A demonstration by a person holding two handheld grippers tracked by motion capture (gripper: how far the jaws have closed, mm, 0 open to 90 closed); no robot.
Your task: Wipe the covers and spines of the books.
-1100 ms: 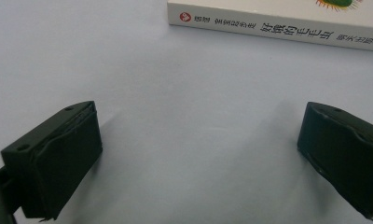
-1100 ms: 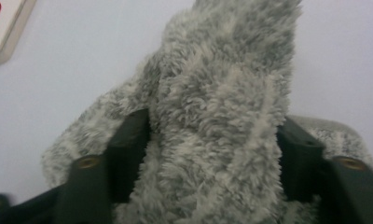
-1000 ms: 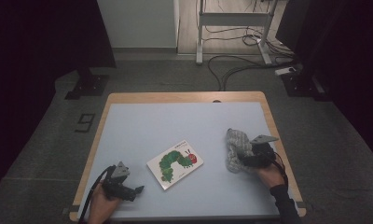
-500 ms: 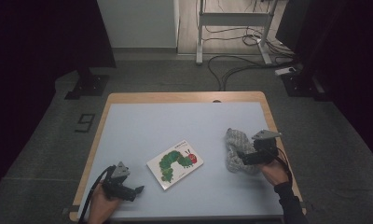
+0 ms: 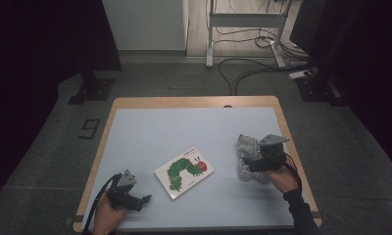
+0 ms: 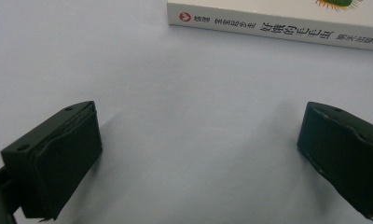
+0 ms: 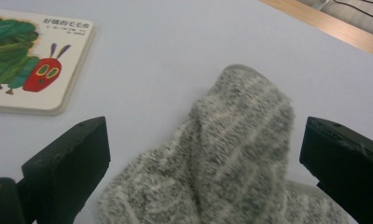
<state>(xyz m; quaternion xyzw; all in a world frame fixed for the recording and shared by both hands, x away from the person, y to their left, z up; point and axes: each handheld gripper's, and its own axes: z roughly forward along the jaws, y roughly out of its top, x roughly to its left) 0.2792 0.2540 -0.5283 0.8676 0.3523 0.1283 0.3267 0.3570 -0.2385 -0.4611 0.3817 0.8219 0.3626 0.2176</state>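
Observation:
A grey knitted sock (image 5: 246,149) lies bunched near the table's right edge. My right gripper (image 5: 249,165) hovers just over it. In the right gripper view its jaws have just been opening and now stand wide on either side of the sock (image 7: 240,154), with the pads off the fabric. A caterpillar picture book (image 5: 184,171) lies flat in the middle of the table, and it sits at the upper left (image 7: 31,65) of the right gripper view. My left gripper (image 5: 144,198) rests low at the front left, open and empty (image 6: 198,135), with the book's spine (image 6: 273,28) a short way ahead.
The pale blue tabletop (image 5: 184,127) has a wooden rim (image 5: 194,102). Beyond the far edge, cables (image 5: 248,63) and a stand's legs lie on the dark floor. The sock is close to the right rim (image 7: 324,23).
The right gripper has risen slightly and its jaws have spread apart around the sock, which stays on the table. The left gripper and the book have not moved.

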